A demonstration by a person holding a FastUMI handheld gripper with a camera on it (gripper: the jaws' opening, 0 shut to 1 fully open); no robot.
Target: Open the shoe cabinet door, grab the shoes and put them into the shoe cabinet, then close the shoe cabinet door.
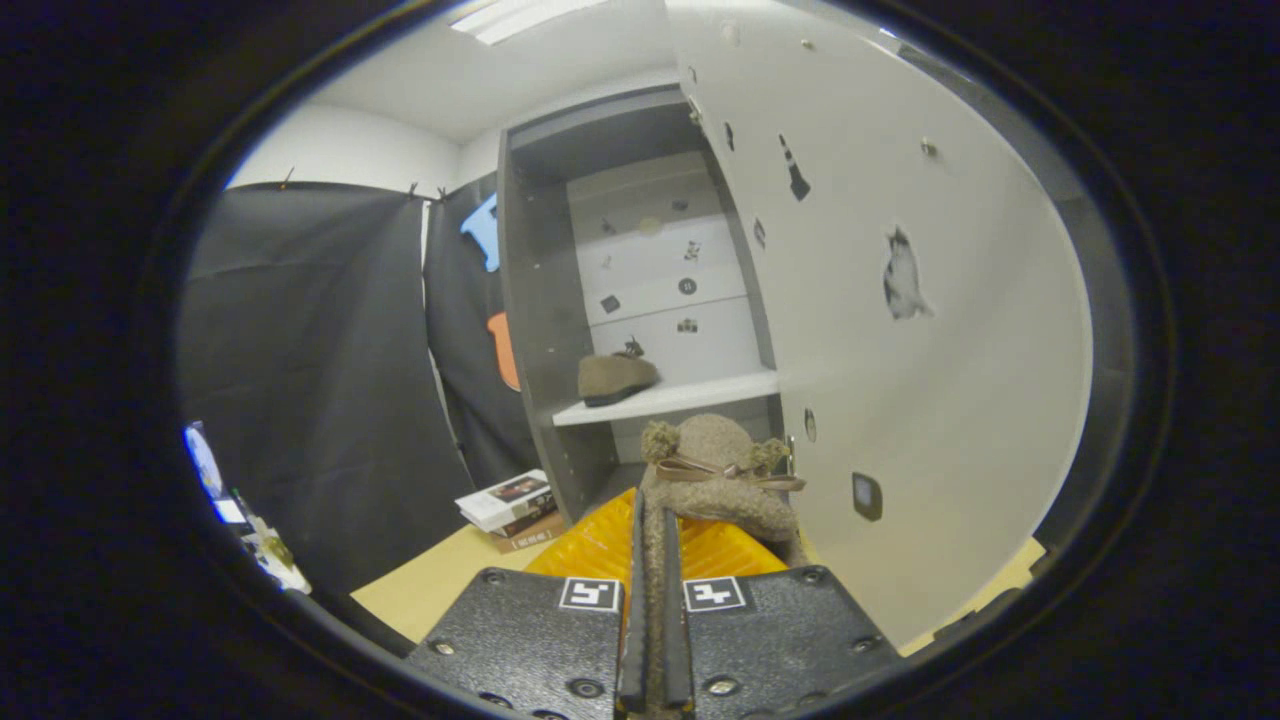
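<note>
Gripper (655,545) clamps the near slipper (715,480); its mate (615,378) sits on the far shelf (700,393). Thin grip risks dropping it; the open door (900,400) at right could snag it.

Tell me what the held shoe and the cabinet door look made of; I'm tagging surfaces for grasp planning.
The shoe, pinched in the shut gripper, looks like fuzzy fleece or plush: nubby matte pile, with a smooth ribbon-like bow. The open cabinet door looks like white laminated board, probably: flat, even, faintly glossy, dotted with small stickers and fittings.
</note>
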